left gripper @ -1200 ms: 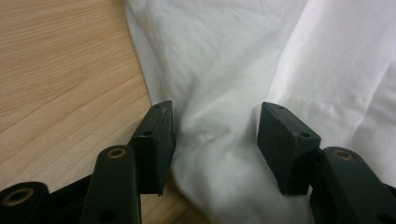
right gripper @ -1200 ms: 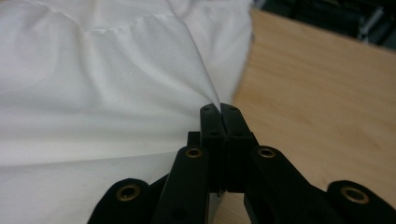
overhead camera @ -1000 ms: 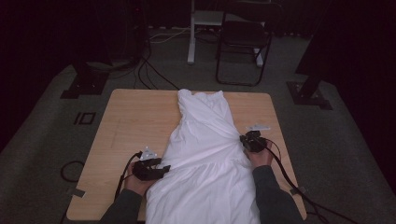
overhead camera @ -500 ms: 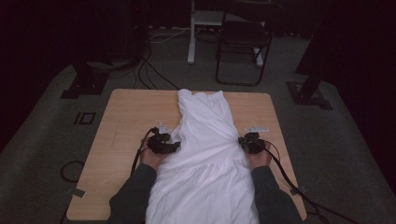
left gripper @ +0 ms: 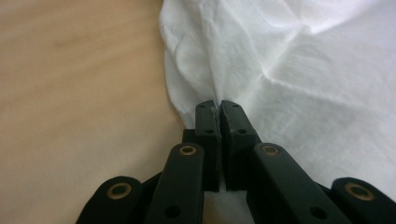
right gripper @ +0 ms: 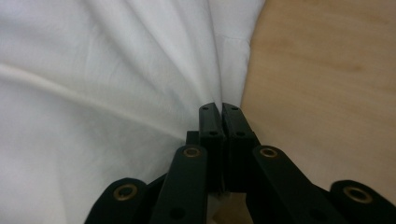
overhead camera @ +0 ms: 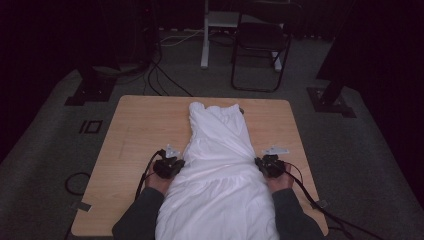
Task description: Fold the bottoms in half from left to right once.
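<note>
— Pale wooden surface [overhead camera: 130,135], dark room; where's the white cotton garment [overhead camera: 220,170]?
— Lengthwise down the middle. Left gripper [overhead camera: 172,165], jaws just closed, and right gripper [overhead camera: 267,165] each pinch an opposite edge, probably to fold it.

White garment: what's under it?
The garment lies on the wooden table, whose top shows on both sides and beyond it. The near part covers the table's front edge and runs out of the high view. Anything beneath the cloth is hidden.
</note>
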Available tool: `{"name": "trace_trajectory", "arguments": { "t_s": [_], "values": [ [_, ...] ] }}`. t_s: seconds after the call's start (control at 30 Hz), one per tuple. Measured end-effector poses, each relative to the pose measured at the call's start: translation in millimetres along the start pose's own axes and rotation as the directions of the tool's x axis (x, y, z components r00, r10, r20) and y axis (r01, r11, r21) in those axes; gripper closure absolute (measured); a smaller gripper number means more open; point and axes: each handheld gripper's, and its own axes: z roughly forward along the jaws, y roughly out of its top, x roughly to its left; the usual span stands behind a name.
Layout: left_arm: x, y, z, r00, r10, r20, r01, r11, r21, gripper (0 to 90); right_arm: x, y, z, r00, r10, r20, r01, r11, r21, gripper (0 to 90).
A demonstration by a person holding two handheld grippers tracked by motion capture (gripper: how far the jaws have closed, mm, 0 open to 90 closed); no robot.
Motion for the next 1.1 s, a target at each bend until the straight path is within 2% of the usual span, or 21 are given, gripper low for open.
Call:
{"name": "trace_trajectory", "arguments": {
  "t_s": [0.03,0.07,0.1,0.13,0.2,0.3,0.37,0.43,0.47,0.5,0.53,0.63,0.67,0.7,0.8,0.87,0.93,1.03,1.1],
  "values": [
    [-2.3,-5.1,-4.3,1.0000,-0.003,0.007,0.003,1.0000,-0.004,86.1,4.4,-10.2,-10.8,0.9997,0.002,-0.026,-0.002,1.000,0.003,88.0],
    [-6.2,-13.2,-10.9,0.9998,-0.011,0.017,0.011,0.9999,-0.010,86.0,6.2,-14.3,-15.3,0.9993,0.005,-0.038,-0.004,1.000,0.006,87.9],
    [-6.2,-13.2,-10.9,0.9998,-0.011,0.017,0.011,0.9999,-0.010,85.8,6.2,-14.3,-15.3,0.9993,0.005,-0.038,-0.004,1.000,0.006,87.9],
    [-9.7,-18.6,-16.0,0.9997,-0.006,0.023,0.006,0.9999,-0.009,85.9,10.9,-22.3,-24.4,0.9981,0.004,-0.061,-0.003,1.000,0.014,87.9],
    [-16.5,-23.7,-22.1,0.9998,0.007,0.021,-0.007,1.0000,0.002,85.8,14.9,-27.3,-30.2,0.9973,-0.001,-0.073,0.003,1.000,0.020,88.0],
    [-19.9,-24.4,-23.3,0.9996,0.026,0.010,-0.026,0.9996,0.006,84.9,19.1,-31.7,-35.7,0.9968,-0.008,-0.079,0.010,1.000,0.028,87.9],
    [-21.1,-23.7,-22.8,0.9995,0.032,0.001,-0.032,0.9994,0.008,83.9,18.9,-32.1,-39.0,0.9955,-0.001,-0.095,0.005,0.999,0.042,77.3],
    [-20.7,-23.3,-22.2,0.9996,0.027,0.004,-0.027,0.9996,0.006,83.3,18.9,-32.1,-39.0,0.9955,-0.001,-0.095,0.005,0.999,0.042,77.3],
    [-19.4,-23.6,-21.6,0.9997,0.023,0.011,-0.023,0.9997,0.000,83.3,16.9,-30.3,-38.2,0.9961,0.001,-0.088,0.003,0.999,0.037,69.7],
    [-19.2,-23.7,-21.5,0.9997,0.023,0.012,-0.023,0.9997,-0.001,82.8,10.5,-22.5,-36.8,0.9948,0.033,-0.097,-0.032,0.999,0.010,61.2],
    [-19.2,-23.8,-21.4,0.9997,0.023,0.011,-0.023,0.9997,-0.003,82.6,8.2,-17.7,-36.2,0.9935,0.037,-0.108,-0.038,0.999,-0.007,59.9],
    [-19.3,-24.0,-20.8,0.9997,0.024,0.009,-0.024,0.9997,-0.009,82.1,5.1,0.2,-30.8,0.9932,0.018,-0.115,-0.022,0.999,-0.039,57.9],
    [-19.3,-24.0,-20.8,0.9997,0.024,0.009,-0.024,0.9997,-0.009,82.1,5.1,0.2,-30.8,0.9932,0.018,-0.115,-0.022,0.999,-0.039,57.9],
    [-19.2,-24.4,-20.6,0.9997,0.024,0.009,-0.024,0.9996,-0.013,81.9,4.0,18.0,-20.6,0.9910,0.005,-0.133,-0.012,0.998,-0.056,57.9],
    [-18.7,-25.0,-20.5,0.9997,0.021,0.012,-0.021,0.9996,-0.018,81.8,3.8,27.6,-13.3,0.9890,0.003,-0.148,-0.013,0.998,-0.063,57.7],
    [-18.4,-25.5,-20.3,0.9998,0.016,0.015,-0.016,0.9996,-0.023,81.3,5.3,47.0,5.4,0.9850,0.005,-0.173,-0.014,0.998,-0.055,56.4],
    [-18.4,-25.6,-20.4,0.9998,0.016,0.015,-0.015,0.9996,-0.023,81.2,7.8,57.3,16.5,0.9818,0.007,-0.190,-0.016,0.999,-0.048,55.3],
    [-18.3,-25.7,-20.4,0.9998,0.015,0.016,-0.015,0.9996,-0.024,81.2,9.3,61.9,21.6,0.9810,0.005,-0.194,-0.014,0.999,-0.044,55.0],
    [-18.6,-26.1,-20.4,0.9998,0.015,0.013,-0.015,0.9995,-0.027,81.1,14.0,72.2,37.2,0.9775,-0.003,-0.211,-0.003,1.000,-0.027,53.7]
  ]
}}
